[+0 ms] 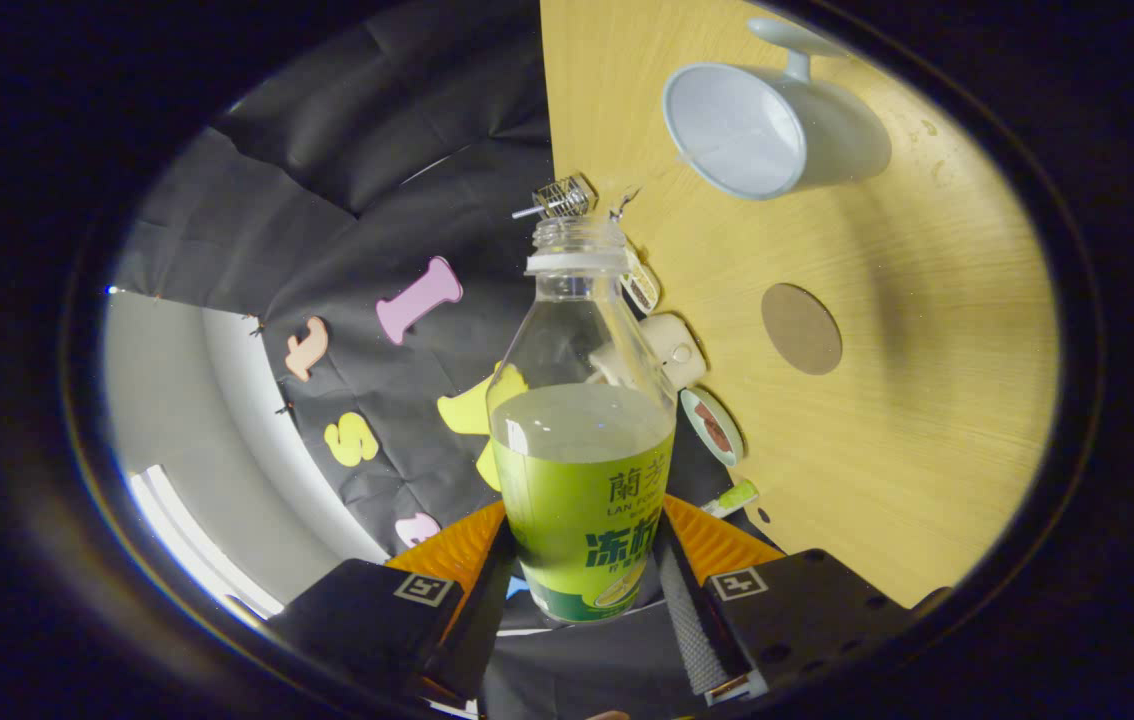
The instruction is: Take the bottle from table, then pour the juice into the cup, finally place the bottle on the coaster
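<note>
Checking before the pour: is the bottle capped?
Uncapped: the bottle, clamped between the gripper fingers, shows a bare open neck.

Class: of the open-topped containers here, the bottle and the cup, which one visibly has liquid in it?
The bottle, clamped between the gripper fingers: liquid shows above its label. The cup on the table looks empty.
</note>
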Action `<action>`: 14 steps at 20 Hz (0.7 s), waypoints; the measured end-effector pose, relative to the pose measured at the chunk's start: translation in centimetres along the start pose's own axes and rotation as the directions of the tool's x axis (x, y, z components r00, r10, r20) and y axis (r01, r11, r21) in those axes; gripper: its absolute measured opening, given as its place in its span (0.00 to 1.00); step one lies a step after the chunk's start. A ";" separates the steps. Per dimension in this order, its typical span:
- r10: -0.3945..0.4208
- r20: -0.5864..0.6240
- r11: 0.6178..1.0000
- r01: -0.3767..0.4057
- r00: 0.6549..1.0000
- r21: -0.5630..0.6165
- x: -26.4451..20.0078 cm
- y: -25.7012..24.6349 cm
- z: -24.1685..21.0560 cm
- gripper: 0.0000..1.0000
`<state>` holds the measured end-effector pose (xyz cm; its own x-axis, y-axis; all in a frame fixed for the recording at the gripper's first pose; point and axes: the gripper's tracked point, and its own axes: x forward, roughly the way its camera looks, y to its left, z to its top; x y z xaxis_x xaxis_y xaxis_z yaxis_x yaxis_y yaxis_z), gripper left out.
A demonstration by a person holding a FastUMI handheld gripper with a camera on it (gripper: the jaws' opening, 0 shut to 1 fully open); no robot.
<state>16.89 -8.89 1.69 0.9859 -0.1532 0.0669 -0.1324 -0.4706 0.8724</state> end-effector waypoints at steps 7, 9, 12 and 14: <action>-0.006 -0.020 0.998 0.008 1.000 0.063 0.2 1.0 -0.3 0.78; 0.002 -0.021 0.997 -0.001 1.000 0.072 0.0 1.5 -0.5 0.78; 0.016 -0.033 0.994 -0.012 0.999 0.107 0.2 2.0 -1.0 0.78; 0.008 -0.036 0.993 -0.003 0.999 0.116 0.2 2.0 -1.1 0.78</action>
<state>16.98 -8.91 3.97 0.9879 -0.1251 0.0912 -0.1466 -0.5677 0.8101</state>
